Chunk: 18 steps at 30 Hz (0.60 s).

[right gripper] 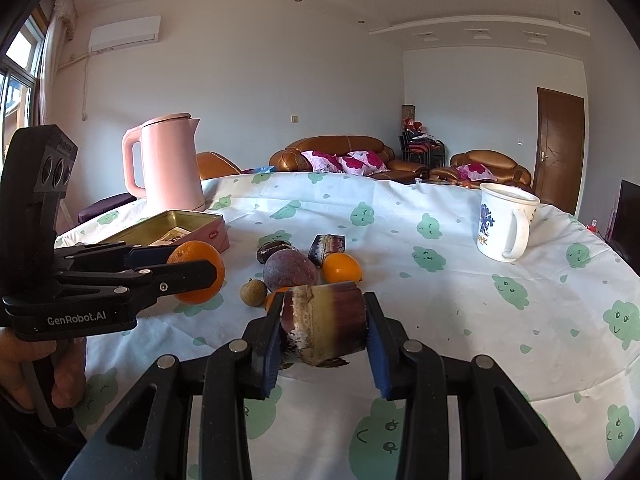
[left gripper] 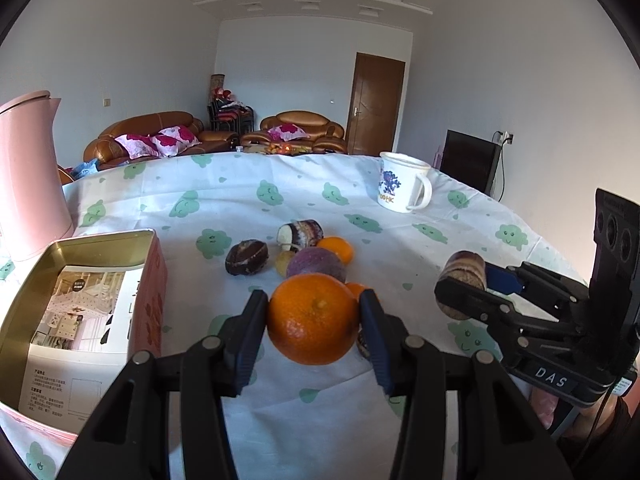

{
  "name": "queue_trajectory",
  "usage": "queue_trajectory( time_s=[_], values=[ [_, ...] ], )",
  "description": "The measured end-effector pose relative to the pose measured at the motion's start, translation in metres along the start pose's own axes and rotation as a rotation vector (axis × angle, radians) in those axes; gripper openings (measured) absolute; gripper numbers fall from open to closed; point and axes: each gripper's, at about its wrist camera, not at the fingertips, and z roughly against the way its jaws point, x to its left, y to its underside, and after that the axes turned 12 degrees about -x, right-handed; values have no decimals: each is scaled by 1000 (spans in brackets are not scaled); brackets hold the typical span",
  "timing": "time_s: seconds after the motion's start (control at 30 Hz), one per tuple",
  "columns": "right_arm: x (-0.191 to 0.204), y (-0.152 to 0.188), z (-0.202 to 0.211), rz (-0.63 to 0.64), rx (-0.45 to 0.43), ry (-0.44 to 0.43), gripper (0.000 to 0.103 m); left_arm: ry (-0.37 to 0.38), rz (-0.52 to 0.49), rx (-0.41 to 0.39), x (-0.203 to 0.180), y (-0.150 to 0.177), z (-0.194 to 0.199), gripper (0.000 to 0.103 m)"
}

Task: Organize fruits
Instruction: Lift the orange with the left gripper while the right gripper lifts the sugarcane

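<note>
Left wrist view first: the left tongs (left gripper: pixel 314 312) grip a large orange (left gripper: pixel 313 318) at centre frame, pads pressed on its two sides, lifted clear of the surface (left gripper: pixel 400 216). At lower left the open tin (left gripper: pixel 150 280) waits, a printed leaflet (left gripper: pixel 76 320) lying in its bottom. That looks like the drop spot, so the good move is to swing left, keep the squeeze steady, bring the orange over the tin's mouth and lower it before opening, since round fruit rolls. At right of frame the right tongs (left gripper: pixel 460 294) clamp a sugarcane piece (left gripper: pixel 464 270). Beyond, mid-frame, the pile waits: a passion fruit (left gripper: pixel 316 264), a small orange (left gripper: pixel 338 248), a dark brown fruit (left gripper: pixel 246 257), a second sugarcane piece (left gripper: pixel 302 234) and a yellowish longan (left gripper: pixel 285 262). A mug (left gripper: pixel 402 182) stands upper right, a pink kettle (left gripper: pixel 28 176) at far left.

Now the right wrist view: the right tongs (right gripper: pixel 324 320) pinch the sugarcane piece (right gripper: pixel 324 324) across its length, bottom centre, held above the cloth. It sits well between the pads. At left of frame the left tongs (right gripper: pixel 188 272) carry the large orange (right gripper: pixel 198 272), just in front of the tin (right gripper: pixel 200 232). My read: let the orange go in first, hold the cane back at centre so the two tools stay apart, then follow along the tin's free side.
</note>
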Motion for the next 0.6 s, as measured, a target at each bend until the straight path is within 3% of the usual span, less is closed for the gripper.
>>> queue_trajectory(
  time_s=[0.6],
  values=[
    [7, 0, 13, 46, -82, -8, 38, -29, -51, -93, -8, -7, 16, 49]
  ],
)
